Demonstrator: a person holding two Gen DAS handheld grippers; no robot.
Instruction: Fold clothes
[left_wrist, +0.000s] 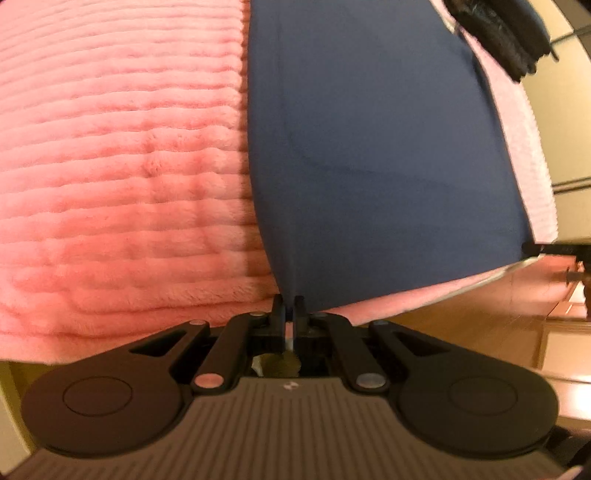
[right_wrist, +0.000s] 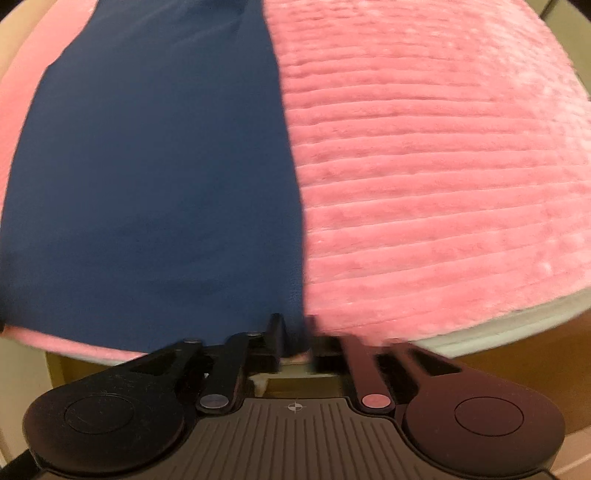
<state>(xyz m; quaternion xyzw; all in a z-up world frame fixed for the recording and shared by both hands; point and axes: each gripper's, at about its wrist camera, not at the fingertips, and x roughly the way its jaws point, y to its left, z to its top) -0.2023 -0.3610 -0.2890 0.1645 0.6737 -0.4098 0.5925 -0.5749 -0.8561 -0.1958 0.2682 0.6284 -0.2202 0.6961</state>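
Pink ribbed plush blanket covering surface; wooden floor beyond.

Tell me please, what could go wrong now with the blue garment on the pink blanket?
The left gripper pinches only a thin corner of the blue garment, so it may slip out. The right gripper stands apart around the other corner, so lifting now could drag the cloth unevenly across the pink blanket.

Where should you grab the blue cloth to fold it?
At its near corners. The blue cloth lies flat on the pink blanket, so only its edges give a lip. Come from above at the near hem. The left gripper is already shut on that hem there.
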